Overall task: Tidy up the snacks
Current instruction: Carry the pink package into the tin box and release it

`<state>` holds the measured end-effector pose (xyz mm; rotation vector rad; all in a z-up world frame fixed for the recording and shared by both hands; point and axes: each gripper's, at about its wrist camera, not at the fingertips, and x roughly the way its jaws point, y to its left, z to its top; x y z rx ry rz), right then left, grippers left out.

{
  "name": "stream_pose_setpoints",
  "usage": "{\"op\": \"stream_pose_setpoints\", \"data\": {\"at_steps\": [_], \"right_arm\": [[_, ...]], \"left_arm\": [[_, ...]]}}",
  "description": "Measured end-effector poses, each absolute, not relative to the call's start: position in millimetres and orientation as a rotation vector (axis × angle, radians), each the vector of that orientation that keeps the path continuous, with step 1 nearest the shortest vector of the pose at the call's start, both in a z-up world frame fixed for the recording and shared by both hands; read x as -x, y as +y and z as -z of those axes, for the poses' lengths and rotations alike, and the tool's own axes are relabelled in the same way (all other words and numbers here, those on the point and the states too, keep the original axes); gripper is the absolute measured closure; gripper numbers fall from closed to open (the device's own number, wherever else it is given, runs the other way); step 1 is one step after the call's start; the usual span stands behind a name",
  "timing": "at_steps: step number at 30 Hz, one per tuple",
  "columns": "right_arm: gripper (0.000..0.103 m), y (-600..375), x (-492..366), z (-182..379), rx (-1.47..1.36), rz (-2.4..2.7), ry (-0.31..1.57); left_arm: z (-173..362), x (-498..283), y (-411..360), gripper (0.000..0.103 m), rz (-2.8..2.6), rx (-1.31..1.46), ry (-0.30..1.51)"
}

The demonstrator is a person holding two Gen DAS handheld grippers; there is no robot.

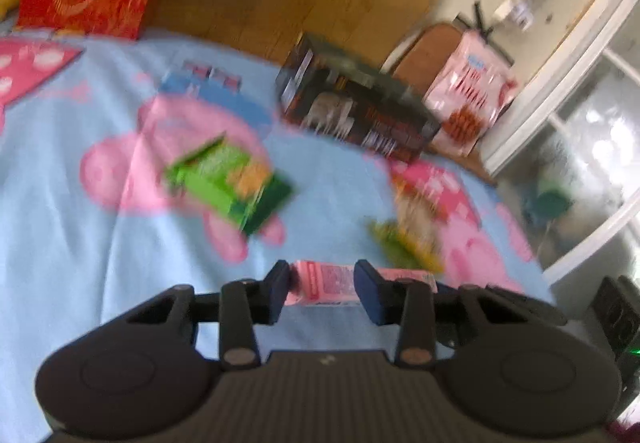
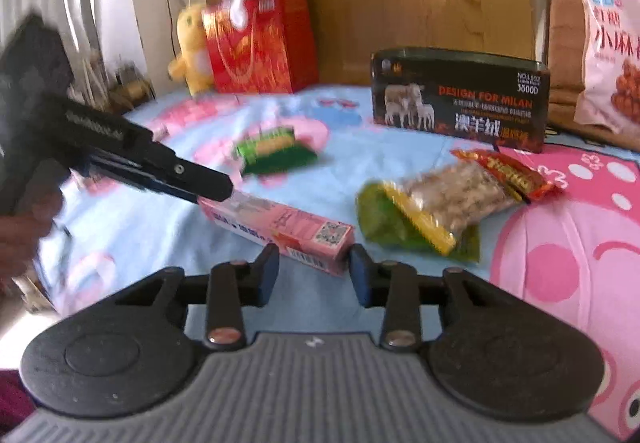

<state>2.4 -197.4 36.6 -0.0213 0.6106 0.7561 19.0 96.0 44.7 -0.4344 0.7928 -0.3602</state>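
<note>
The left claw [image 1: 322,285] clenches one end of the pink snack box [image 2: 276,229] lying mid-bed; the right claw [image 2: 314,271], released, straddles its other end; a careless lift could twist it free.

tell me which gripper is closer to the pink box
Left. The left gripper has its fingers around one end of the pink box. The right gripper is open at the box's other end, not closed on it.
</note>
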Motion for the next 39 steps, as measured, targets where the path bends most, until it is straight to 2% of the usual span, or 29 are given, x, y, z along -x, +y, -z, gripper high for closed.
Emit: {"op": "stream_pose_setpoints", "data": {"at_steps": [7,13,16,19,22,28,32,37,39], "right_arm": [[0.062,-204,-43,-82,0.021,-0.641,0.395],[0.060,-214,-129,-93,-0.006,-0.499,0.356],[0.053,-225,-172,-91,-0.051,-0.490,0.390],[0.044,-229,-183,-87,-0.070,-0.459,0.412],[0.043,-252,-173,-85,-0.137,-0.455,0.409],[0.046,-298,-143,-52,-0.277,-0.432,0.594],[0.058,-323,-120,-33,-0.485,-0.432,0.699],[0.059,-329,-109,-24,-0.610,-0.426,0.771],[0.063,-322,-116,-21,-0.604,-0.416,0.787]], "left_arm": [[-95,-92,69,0.068,0.420,0.386,0.640],[-102,-186,31,0.068,0.408,0.369,0.625],[-95,-216,18,0.062,0.347,0.355,0.623],[-87,-224,20,0.061,0.304,0.384,0.655],[-83,-201,25,0.061,0.346,0.407,0.653],[-56,-167,3,0.061,0.449,0.378,0.798],[-35,-189,-18,0.057,0.473,0.394,0.889],[-13,-217,-30,0.056,0.492,0.449,0.963],[-12,-223,-39,0.065,0.513,0.448,0.975]]}}
